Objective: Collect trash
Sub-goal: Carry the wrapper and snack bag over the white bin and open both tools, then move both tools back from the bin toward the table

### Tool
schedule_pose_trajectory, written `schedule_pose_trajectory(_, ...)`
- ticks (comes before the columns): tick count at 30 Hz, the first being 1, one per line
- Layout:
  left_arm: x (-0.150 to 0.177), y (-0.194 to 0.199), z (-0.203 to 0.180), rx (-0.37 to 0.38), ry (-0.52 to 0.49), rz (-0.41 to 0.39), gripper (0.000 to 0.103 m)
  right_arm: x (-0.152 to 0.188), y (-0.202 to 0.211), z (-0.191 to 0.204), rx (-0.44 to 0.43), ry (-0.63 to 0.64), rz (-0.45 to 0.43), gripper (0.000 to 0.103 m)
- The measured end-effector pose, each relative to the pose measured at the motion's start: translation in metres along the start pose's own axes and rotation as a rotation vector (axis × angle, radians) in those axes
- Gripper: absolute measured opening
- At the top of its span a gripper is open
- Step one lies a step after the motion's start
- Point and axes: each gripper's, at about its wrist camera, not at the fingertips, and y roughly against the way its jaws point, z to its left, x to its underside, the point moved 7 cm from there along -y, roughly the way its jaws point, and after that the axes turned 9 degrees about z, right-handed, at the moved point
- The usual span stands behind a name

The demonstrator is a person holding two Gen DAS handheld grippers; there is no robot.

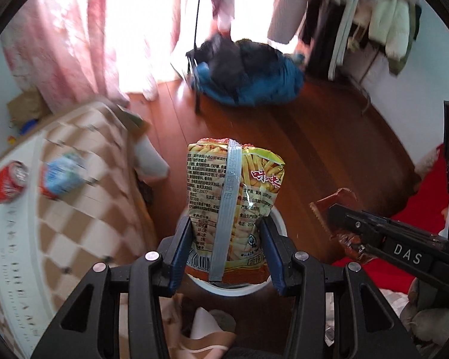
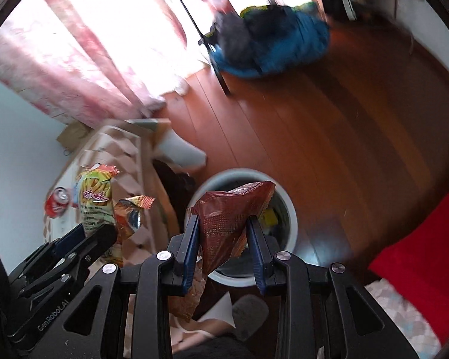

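The left gripper (image 1: 227, 239) is clamped on a yellow snack bag (image 1: 233, 203), held upright over the white bin (image 1: 280, 224) on the wooden floor (image 1: 329, 155). The right gripper (image 2: 224, 239) pinches a brown wrapper (image 2: 230, 218) above the same bin. On the checkered table (image 1: 83, 209) to the left lie a red can (image 1: 10, 181) and a blurred blue-white packet (image 1: 61, 176), side by side.

You see a yellow fries-printed snack bag (image 1: 233, 206), a brown-red packet (image 2: 230, 221), a white bin (image 2: 290, 209), a red can (image 1: 10, 182) and a tan-and-white checked worktop (image 1: 83, 209).
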Motion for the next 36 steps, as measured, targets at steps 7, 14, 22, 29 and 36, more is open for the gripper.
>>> schedule_pose_trajectory(7,0.006,-0.099,-0.012,0.103,0.048,0.228,0.043,0.002,-0.100,-0.051,-0.062,-0.107,0.168,0.033)
schedule_pose_trajectory(14,0.007,-0.146,0.013,0.062,0.123,0.339,0.076,-0.005,-0.170,-0.068,-0.038,-0.153,0.258,0.059)
schedule_pose_trajectory(22,0.019,-0.136,0.034,-0.018,0.127,0.343,0.095,-0.005,-0.169,-0.071,0.033,-0.140,0.263,0.091)
schedule_pose_trajectory(29,0.030,-0.115,0.047,-0.101,0.096,0.307,0.096,0.020,-0.138,-0.069,0.219,-0.055,0.258,0.102)
schedule_pose_trajectory(36,0.035,-0.083,0.042,-0.102,0.078,0.249,0.096,0.037,-0.093,-0.055,0.254,-0.023,0.203,0.102)
